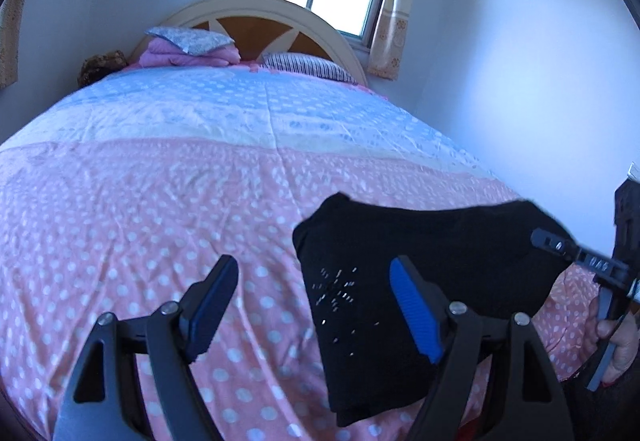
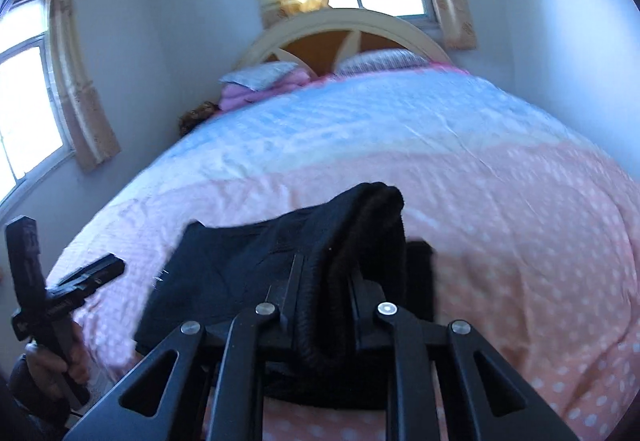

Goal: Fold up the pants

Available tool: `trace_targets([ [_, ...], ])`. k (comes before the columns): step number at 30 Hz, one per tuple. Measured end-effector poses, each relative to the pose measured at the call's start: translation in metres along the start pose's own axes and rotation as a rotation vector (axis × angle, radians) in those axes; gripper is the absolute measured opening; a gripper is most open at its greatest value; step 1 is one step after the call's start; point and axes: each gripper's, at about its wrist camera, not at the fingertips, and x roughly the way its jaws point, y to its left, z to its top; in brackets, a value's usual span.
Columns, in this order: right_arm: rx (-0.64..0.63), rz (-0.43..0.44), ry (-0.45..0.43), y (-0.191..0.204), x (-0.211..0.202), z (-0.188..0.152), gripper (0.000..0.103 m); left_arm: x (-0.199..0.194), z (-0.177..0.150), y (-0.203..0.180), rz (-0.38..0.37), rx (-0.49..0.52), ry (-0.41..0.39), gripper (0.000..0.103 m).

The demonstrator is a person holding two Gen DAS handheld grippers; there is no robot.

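The right hand-held gripper (image 2: pixel 326 281) pinches the black pants (image 2: pixel 248 265) (left hand-held gripper (image 1: pixel 316 305) is spread wide); lift slowly, fold evenly.

pants (image 1: pixel 420 261): black, folded | on pink dotted bedspread | 1 ribbed edge lifted, bunched

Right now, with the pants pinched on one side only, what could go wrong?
1. The right gripper grips a bunched thick edge of the black pants; lifting may drag the fold apart.
2. The left gripper is open, holding nothing, so that side may sag.
3. The pants lie near the bedspread edge and could slide off.
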Motion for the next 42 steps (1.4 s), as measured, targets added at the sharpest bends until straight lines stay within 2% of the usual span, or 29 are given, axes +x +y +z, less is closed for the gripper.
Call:
trace_targets([
  [3, 0.058, -0.02, 0.13, -0.029, 0.03, -0.026, 0.02, 0.017, -0.007, -0.012, 0.0, 0.016, 0.049, 0.081],
  [5, 0.102, 0.012, 0.074, -0.036, 0.032, -0.035, 0.022, 0.026, -0.01, -0.02, 0.028, 0.042, 0.083, 0.081],
  [10, 0.175, 0.043, 0.12, -0.044, 0.019, -0.026, 0.028, 0.024, -0.01, -0.015, 0.072, 0.055, 0.095, 0.081],
  [12, 0.201, -0.025, 0.063, -0.048, -0.004, -0.022, 0.028, 0.018, -0.008, -0.008, 0.095, 0.051, 0.077, 0.081],
  [14, 0.133, -0.197, -0.026, -0.038, -0.024, -0.015, 0.029, 0.014, -0.006, -0.007, 0.152, 0.065, 0.04, 0.081],
  [15, 0.089, -0.238, -0.077, -0.028, -0.031, -0.011, 0.029, 0.013, -0.005, -0.01, 0.159, 0.081, 0.025, 0.081],
  [16, 0.062, -0.224, -0.126, -0.016, -0.037, -0.008, 0.029, 0.013, -0.006, -0.014, 0.149, 0.092, 0.019, 0.081],
  [18, 0.035, -0.047, -0.149, 0.006, -0.034, -0.003, 0.029, 0.02, -0.009, -0.019, 0.117, 0.09, 0.042, 0.081],
  [19, 0.013, 0.077, -0.111, 0.023, -0.022, 0.001, 0.029, 0.024, -0.011, -0.02, 0.103, 0.08, 0.063, 0.081],
  [20, -0.01, 0.143, -0.076, 0.037, -0.01, 0.003, 0.029, 0.03, -0.018, -0.021, 0.096, 0.061, 0.098, 0.081],
  [23, -0.141, 0.286, 0.032, 0.094, 0.033, 0.011, 0.029, 0.041, -0.034, -0.014, 0.09, -0.005, 0.157, 0.081],
  [26, -0.227, 0.414, 0.18, 0.137, 0.079, 0.021, 0.029, 0.039, -0.042, -0.003, 0.041, -0.108, 0.155, 0.081],
  [28, -0.276, 0.454, 0.286, 0.164, 0.112, 0.022, 0.029, 0.037, -0.045, -0.008, 0.053, -0.091, 0.151, 0.081],
  [29, -0.329, 0.453, 0.354, 0.178, 0.132, 0.02, 0.029, 0.035, -0.047, -0.011, 0.06, -0.082, 0.15, 0.081],
  [31, -0.509, 0.305, 0.453, 0.208, 0.171, 0.004, 0.029, 0.034, -0.053, -0.017, 0.078, -0.069, 0.152, 0.081],
  [32, -0.599, 0.237, 0.465, 0.222, 0.184, -0.005, 0.029, 0.032, -0.057, -0.02, 0.093, -0.057, 0.141, 0.081],
  [34, -0.695, 0.15, 0.47, 0.239, 0.205, -0.014, 0.029, 0.029, -0.06, -0.024, 0.107, -0.039, 0.128, 0.081],
  [37, -0.717, 0.032, 0.479, 0.253, 0.233, -0.01, 0.029, 0.026, -0.061, -0.024, 0.097, -0.05, 0.141, 0.081],
  [39, -0.628, 0.039, 0.473, 0.243, 0.237, 0.005, 0.029, 0.02, -0.062, -0.022, 0.077, -0.049, 0.146, 0.081],
  [42, -0.46, 0.107, 0.34, 0.222, 0.204, 0.033, 0.031, 0.008, -0.063, -0.016, 0.021, -0.046, 0.162, 0.081],
])
